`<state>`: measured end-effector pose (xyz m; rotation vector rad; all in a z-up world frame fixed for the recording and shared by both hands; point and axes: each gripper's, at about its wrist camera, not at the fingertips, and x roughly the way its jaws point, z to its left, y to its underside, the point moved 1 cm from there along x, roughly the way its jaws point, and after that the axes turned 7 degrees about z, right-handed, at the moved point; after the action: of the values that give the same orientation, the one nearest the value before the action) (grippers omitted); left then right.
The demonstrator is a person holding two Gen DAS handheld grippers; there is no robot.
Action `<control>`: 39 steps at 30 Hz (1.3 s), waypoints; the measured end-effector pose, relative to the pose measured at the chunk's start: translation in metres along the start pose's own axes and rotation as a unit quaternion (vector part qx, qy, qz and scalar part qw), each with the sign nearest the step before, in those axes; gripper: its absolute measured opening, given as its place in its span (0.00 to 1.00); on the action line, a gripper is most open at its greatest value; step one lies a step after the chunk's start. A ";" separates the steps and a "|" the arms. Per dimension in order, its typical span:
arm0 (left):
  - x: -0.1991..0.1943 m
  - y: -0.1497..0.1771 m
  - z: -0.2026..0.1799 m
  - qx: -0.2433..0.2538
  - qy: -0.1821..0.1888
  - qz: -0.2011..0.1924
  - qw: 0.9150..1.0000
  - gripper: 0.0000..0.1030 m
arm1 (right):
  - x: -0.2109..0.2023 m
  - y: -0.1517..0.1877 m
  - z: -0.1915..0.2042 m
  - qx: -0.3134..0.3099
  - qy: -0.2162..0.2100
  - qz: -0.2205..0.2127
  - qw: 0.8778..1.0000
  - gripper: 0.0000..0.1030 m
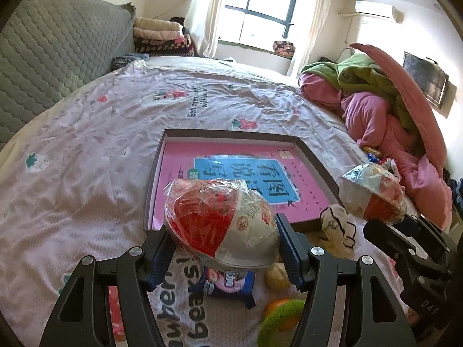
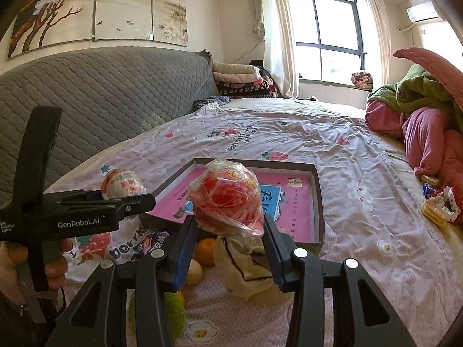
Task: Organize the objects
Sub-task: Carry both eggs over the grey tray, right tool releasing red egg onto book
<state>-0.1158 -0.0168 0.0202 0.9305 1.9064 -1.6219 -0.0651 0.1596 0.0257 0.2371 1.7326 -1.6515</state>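
You hold two plastic-wrapped red-and-white bowls clear of the bed: the left gripper (image 1: 222, 248) has its jaws clamped wide across one wrapped bowl (image 1: 220, 225), the right gripper (image 2: 228, 237) pinches the other bowl (image 2: 228, 199). Both hang at the near rim of the shallow dark-edged box with the pink book (image 1: 246, 173), probably their destination. Its far half lies open; fruit and packets crowd below.

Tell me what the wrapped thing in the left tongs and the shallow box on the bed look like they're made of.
Wrapped thing: a clear glossy plastic film, judging by its crinkles and window glare, over a red-and-white printed bowl, possibly paper or foam. Shallow box: probably matte dark cardboard, with thin straight walls; the glossy pink printed sheet inside looks like a book cover.
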 end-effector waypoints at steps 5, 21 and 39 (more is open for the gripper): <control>0.006 -0.009 0.003 0.003 -0.002 0.001 1.000 0.65 | 0.006 -0.008 -0.003 -0.005 0.003 -0.004 1.000 0.44; 0.029 -0.040 0.014 0.016 -0.008 -0.008 1.000 0.65 | 0.033 -0.027 -0.018 -0.014 0.014 -0.008 1.000 0.44; 0.058 -0.044 0.033 0.008 -0.025 0.005 1.000 0.65 | 0.064 -0.031 -0.050 -0.008 0.046 0.017 0.999 0.44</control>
<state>-0.1895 -0.0408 0.0004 0.8962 1.8545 -1.6404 -0.1482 0.1795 0.0079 0.3383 1.8003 -1.6233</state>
